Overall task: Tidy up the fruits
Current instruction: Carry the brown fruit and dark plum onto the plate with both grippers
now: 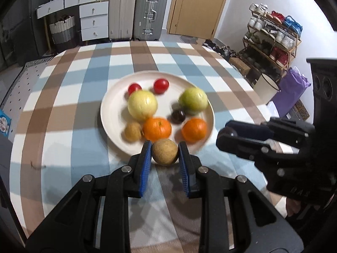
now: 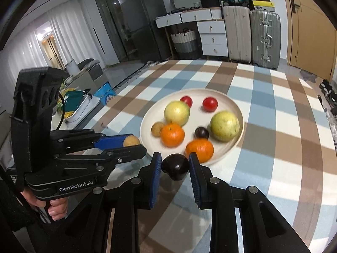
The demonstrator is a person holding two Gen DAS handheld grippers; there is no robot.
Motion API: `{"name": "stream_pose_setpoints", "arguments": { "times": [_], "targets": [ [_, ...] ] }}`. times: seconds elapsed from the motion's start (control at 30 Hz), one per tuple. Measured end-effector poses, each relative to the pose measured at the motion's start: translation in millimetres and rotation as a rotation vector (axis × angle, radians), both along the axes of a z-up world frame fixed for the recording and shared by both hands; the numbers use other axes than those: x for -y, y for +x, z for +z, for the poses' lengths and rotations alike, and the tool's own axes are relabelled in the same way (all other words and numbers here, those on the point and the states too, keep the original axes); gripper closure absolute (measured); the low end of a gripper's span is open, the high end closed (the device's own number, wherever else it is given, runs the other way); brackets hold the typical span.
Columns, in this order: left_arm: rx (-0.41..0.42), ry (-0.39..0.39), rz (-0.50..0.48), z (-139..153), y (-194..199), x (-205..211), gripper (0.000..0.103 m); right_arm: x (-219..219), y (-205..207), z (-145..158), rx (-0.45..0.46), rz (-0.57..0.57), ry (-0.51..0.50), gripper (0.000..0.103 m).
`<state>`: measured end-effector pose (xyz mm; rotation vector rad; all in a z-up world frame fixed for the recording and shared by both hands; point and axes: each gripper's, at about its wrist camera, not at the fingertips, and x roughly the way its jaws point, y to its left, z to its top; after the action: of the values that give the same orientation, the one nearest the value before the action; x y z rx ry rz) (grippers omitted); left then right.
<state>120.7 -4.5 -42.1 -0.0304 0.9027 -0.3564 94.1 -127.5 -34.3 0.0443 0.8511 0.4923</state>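
Observation:
My left gripper [image 1: 165, 150] is shut on a small brown round fruit [image 1: 165, 151], held just in front of the near rim of a white plate [image 1: 109, 113]. The same fruit [image 2: 131, 141] shows between the left gripper's blue pads in the right wrist view. My right gripper [image 2: 175, 166] is shut on a dark purple fruit [image 2: 175, 166] near the plate's [image 2: 145, 130] front edge. On the plate lie two oranges [image 1: 157, 128], two yellow-green apples [image 1: 142, 104], two red tomatoes [image 1: 161, 86], another brown fruit [image 1: 132, 131] and another dark fruit [image 1: 178, 116].
The plate sits on a checked blue, brown and white tablecloth [image 1: 84, 97]. Beyond the table stand suitcases [image 1: 150, 13], white drawers [image 1: 93, 20], a shoe rack [image 1: 273, 40] and a door [image 1: 198, 6]. A person's hand [image 2: 55, 208] grips the left tool's handle.

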Motion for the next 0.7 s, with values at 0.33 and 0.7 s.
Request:
{"name": "stream_pose_setpoints", "arguments": {
  "times": [0.33, 0.7],
  "targets": [
    [0.059, 0.013, 0.017, 25, 62, -5, 0.08, 10, 42, 3, -0.018, -0.078, 0.117, 0.077],
    [-0.059, -0.062, -0.066, 17, 137, 22, 0.08, 3, 70, 7, 0.056, -0.13, 0.057, 0.077]
  ]
}}
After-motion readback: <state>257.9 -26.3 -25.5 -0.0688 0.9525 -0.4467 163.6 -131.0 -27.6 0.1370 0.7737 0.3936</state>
